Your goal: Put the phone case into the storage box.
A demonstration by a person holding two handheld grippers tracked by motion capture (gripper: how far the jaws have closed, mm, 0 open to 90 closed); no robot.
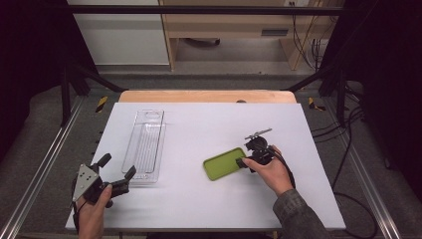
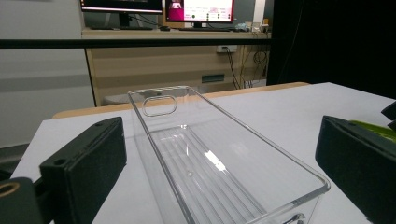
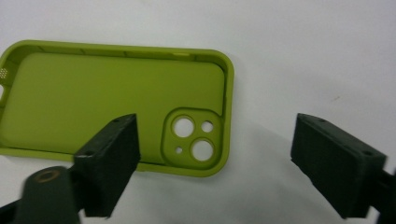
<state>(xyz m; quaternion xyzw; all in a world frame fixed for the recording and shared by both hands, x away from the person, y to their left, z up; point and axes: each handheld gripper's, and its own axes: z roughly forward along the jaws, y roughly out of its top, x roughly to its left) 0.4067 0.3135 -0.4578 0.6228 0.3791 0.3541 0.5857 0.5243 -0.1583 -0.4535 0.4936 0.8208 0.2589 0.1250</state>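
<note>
The right gripper (image 1: 247,160) is hovering at the camera-cutout end of the flat lime-green silicone phone case (image 1: 225,163), which is lying open side up on the white surface (image 1: 209,199). In the right gripper view its fingers (image 3: 109,161) are standing spread wide and gripping nothing: one finger is overlapping the case's long lower edge beside the lens holes, the other is standing well clear over bare surface beyond the case's short end. Whether the nearer finger is touching the rim cannot be told. Risk, as judged: the case is thin and soft, and the wall is low, so a closing pinch taken this far off-centre may be catching only the corner, folding the rim or letting the case slide away across the smooth surface rather than lifting it. A finger pressing down on the edge may also be tipping the far end up. The left gripper (image 1: 115,174) is resting near the close end of the long clear plastic tray (image 1: 145,149) with ribbed floor and handle slot; its fingers (image 2: 88,163) are likewise spread, holding nothing, one on either side of the tray's near corner without evident contact. Should that gripper be advancing carelessly, it may be nudging the light tray out of line.
</note>
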